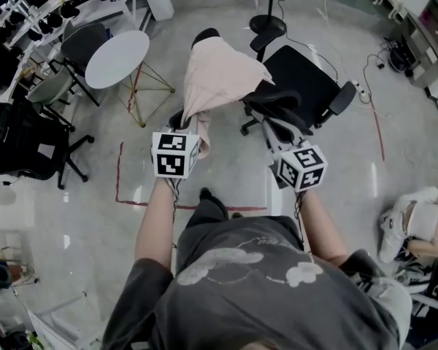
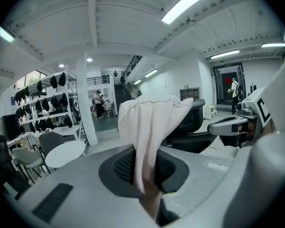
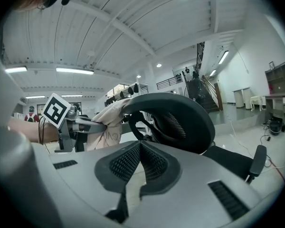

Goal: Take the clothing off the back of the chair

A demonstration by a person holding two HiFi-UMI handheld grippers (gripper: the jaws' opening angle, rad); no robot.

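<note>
A pale pink garment [image 1: 219, 75] lies draped over the top of a black office chair [image 1: 310, 82]. My left gripper [image 1: 193, 122] is shut on a lower fold of the garment. In the left gripper view the cloth [image 2: 149, 122] rises from between the pads of the left gripper [image 2: 145, 175] up to the chair back [image 2: 192, 115]. My right gripper [image 1: 269, 126] sits just short of the chair's curved black back and looks shut, with nothing between its pads. The right gripper view shows the right gripper [image 3: 140, 146], the mesh chair back [image 3: 180, 120], the garment [image 3: 104, 125] and the left gripper [image 3: 83, 125] beside it.
A round white table [image 1: 117, 57] and dark chairs [image 1: 29, 141] stand to the left. A black stand base [image 1: 266, 24] is behind the chair. Red tape lines [image 1: 120, 188] mark the floor. A person [image 1: 416, 224] crouches at the lower right, and cables trail on the right.
</note>
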